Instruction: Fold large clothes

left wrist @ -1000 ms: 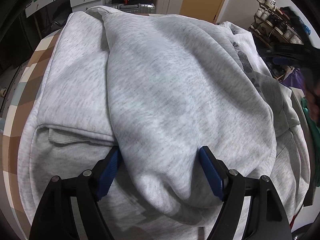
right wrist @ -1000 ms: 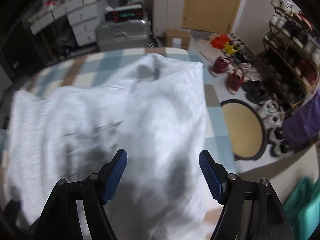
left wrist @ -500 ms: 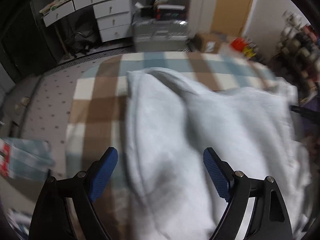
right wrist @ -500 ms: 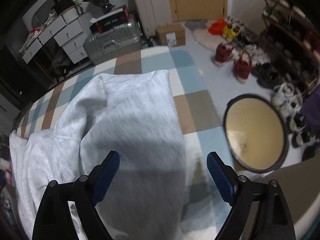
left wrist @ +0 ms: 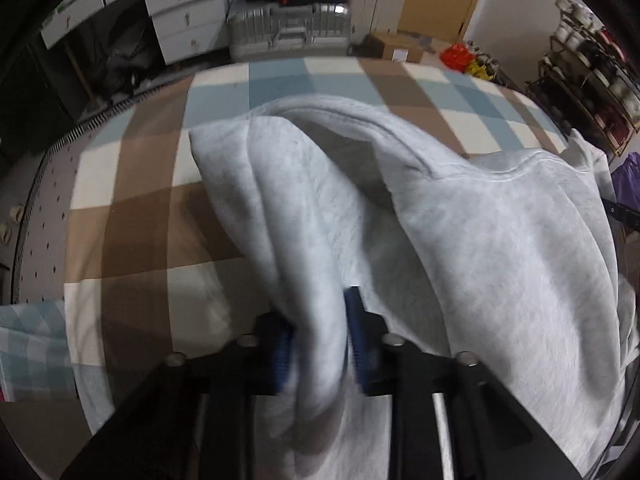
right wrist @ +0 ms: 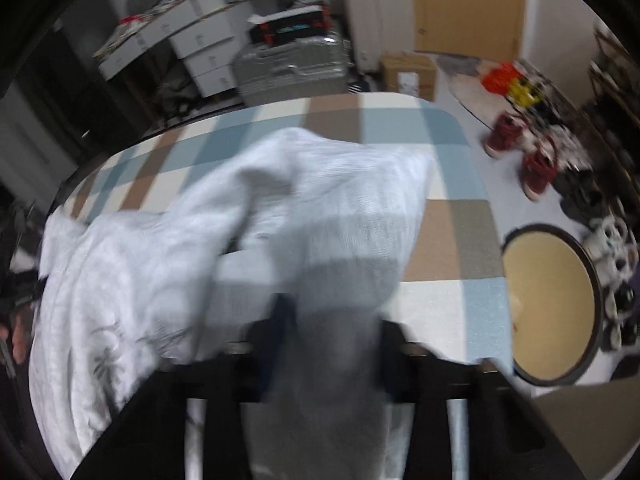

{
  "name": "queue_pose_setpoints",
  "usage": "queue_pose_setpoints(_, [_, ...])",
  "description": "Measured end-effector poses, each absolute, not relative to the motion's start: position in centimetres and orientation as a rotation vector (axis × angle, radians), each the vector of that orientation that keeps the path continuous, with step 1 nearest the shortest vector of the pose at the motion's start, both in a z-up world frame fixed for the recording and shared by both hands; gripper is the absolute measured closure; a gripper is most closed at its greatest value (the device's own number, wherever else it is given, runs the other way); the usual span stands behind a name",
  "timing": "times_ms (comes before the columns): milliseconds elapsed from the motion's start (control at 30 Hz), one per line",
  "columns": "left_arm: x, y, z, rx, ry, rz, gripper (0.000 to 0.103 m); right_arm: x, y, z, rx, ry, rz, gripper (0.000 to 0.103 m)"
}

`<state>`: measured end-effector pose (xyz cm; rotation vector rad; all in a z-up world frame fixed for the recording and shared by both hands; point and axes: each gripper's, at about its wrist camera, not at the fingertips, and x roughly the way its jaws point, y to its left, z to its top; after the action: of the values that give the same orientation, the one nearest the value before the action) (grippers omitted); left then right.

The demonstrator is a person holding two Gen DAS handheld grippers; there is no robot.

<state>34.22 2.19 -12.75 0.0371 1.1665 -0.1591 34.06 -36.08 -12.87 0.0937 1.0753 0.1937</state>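
A large light grey sweatshirt (left wrist: 480,248) lies on a checked blue, brown and cream cloth (left wrist: 132,220) over the table. My left gripper (left wrist: 320,340) is shut on a bunched fold of the sweatshirt near its left edge, blue pads pressing the fabric. In the right wrist view the sweatshirt (right wrist: 280,208) is blurred. My right gripper (right wrist: 332,332) is shut on a fold of it near the right edge, and the cloth hides most of the pads.
Past the table stand a silver suitcase (left wrist: 290,28), white drawers (left wrist: 184,20) and a cardboard box (right wrist: 408,72). A round tan stool (right wrist: 548,304) and shoes (right wrist: 520,152) are on the floor to the right. A shoe rack (left wrist: 592,76) stands at far right.
Both grippers were open above the sweatshirt. Now both have closed on folds of it, the left near the left edge, the right near the right edge.
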Motion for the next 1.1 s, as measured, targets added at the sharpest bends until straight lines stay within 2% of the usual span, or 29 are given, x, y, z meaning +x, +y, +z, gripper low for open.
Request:
queue_pose_setpoints(233, [33.0, 1.0, -12.5, 0.184, 1.056, -0.146, 0.091, 31.9, -33.2, -11.2, -0.044, 1.025, 0.208, 0.085])
queue_pose_setpoints(500, [34.1, 0.9, -12.9, 0.251, 1.059, -0.140, 0.089, 31.2, -34.3, -10.1, -0.013, 0.994, 0.192, 0.085])
queue_pose_setpoints(533, [34.0, 0.7, -13.0, 0.266, 1.064, -0.134, 0.085, 31.2, -34.4, -10.1, -0.011, 0.991, 0.192, 0.085])
queue_pose_setpoints(633, [33.8, 0.4, -13.5, 0.305, 1.113, -0.098, 0.056, 30.8, -34.1, -10.0, -0.021, 0.974, 0.191, 0.085])
queue_pose_setpoints(733, [33.6, 0.5, -13.7, 0.297, 1.114, -0.097, 0.056, 30.6, -34.2, -10.4, 0.011, 0.967, 0.193, 0.085])
queue_pose_setpoints(800, [33.6, 0.9, -13.7, 0.246, 1.127, -0.102, 0.056, 30.7, -34.4, -10.8, 0.034, 0.971, 0.177, 0.085])
queue_pose_setpoints(833, [33.7, 1.2, -13.7, 0.213, 1.134, -0.104, 0.063, 30.8, -34.4, -10.9, 0.047, 0.971, 0.168, 0.086])
queue_pose_setpoints(867, [33.9, 1.5, -13.7, 0.181, 1.140, -0.104, 0.081, 30.9, -34.6, -10.9, 0.051, 0.970, 0.155, 0.086])
queue_pose_setpoints(1000, [35.1, 2.7, -13.5, 0.090, 1.173, -0.076, 0.088, 31.8, -34.0, -11.0, 0.013, 0.980, 0.108, 0.089])
queue_pose_setpoints(1100, [35.9, 1.1, -13.9, 0.223, 1.160, -0.049, 0.091, 32.9, -33.2, -11.1, -0.042, 0.980, 0.086, 0.090])
